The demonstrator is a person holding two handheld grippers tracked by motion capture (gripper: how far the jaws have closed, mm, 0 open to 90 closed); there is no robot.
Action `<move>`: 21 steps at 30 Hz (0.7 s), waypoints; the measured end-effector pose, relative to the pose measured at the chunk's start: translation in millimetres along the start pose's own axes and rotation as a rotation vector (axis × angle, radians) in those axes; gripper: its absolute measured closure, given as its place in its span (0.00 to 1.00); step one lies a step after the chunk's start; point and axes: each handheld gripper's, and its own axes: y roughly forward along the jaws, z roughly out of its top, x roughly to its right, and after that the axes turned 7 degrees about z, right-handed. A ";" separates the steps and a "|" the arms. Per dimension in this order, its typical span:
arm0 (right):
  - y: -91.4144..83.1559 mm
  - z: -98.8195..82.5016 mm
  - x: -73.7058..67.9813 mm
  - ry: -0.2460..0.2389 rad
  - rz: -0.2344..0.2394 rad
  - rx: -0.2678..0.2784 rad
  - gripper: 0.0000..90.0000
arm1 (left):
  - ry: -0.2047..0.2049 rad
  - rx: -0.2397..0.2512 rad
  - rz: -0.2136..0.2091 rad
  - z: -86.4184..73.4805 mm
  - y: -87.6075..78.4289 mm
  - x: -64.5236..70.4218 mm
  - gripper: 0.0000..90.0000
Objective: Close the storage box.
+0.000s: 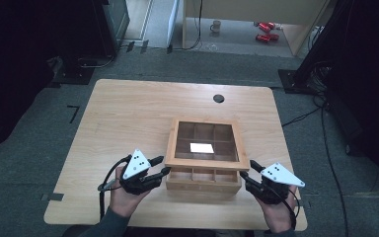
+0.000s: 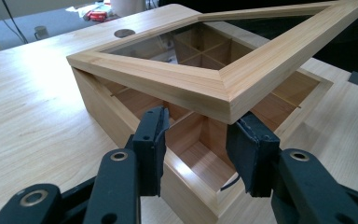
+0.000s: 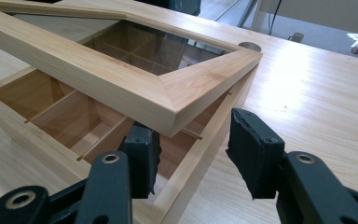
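A wooden box [image 1: 203, 183] with several inner compartments stands near the table's front edge. Its glass-paned lid [image 1: 207, 162] is tilted up at the near side, hinged at the far side. My left gripper [image 1: 162, 165] is at the lid's near left corner. In the left gripper view that lid corner [image 2: 214, 93] hangs just over the gap between my left gripper's [image 2: 201, 119] spread jaws. My right gripper [image 1: 247, 169] is at the near right corner. In the right gripper view the corner [image 3: 172, 109] sits above my right gripper [image 3: 192, 125], over its left jaw. Neither pair of pads visibly clamps the wood.
The box sits on a light wooden table [image 1: 123, 118] with a round cable hole [image 1: 218, 98] at the back. Bare tabletop lies to the left and behind the box. A mug [image 1: 216, 25] and red items [image 1: 265, 30] lie on the floor beyond.
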 end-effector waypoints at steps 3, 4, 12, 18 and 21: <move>0.2 -1.5 0.0 -0.001 0.000 -0.003 0.60 | 0.001 -0.006 -0.002 -1.9 0.0 0.7 0.64; 0.3 -2.5 -0.3 0.004 0.000 -0.005 0.60 | 0.000 -0.009 -0.002 -2.8 0.2 1.0 0.65; 1.6 -9.8 -0.7 0.014 0.004 -0.017 0.60 | -0.005 -0.015 -0.010 -8.6 1.0 4.8 0.66; 2.3 -13.4 -1.0 0.019 0.005 -0.025 0.60 | -0.002 -0.022 -0.006 -12.6 1.9 6.5 0.66; 2.8 -15.3 -0.8 0.020 0.006 -0.027 0.59 | -0.003 -0.024 -0.005 -14.4 2.3 7.2 0.66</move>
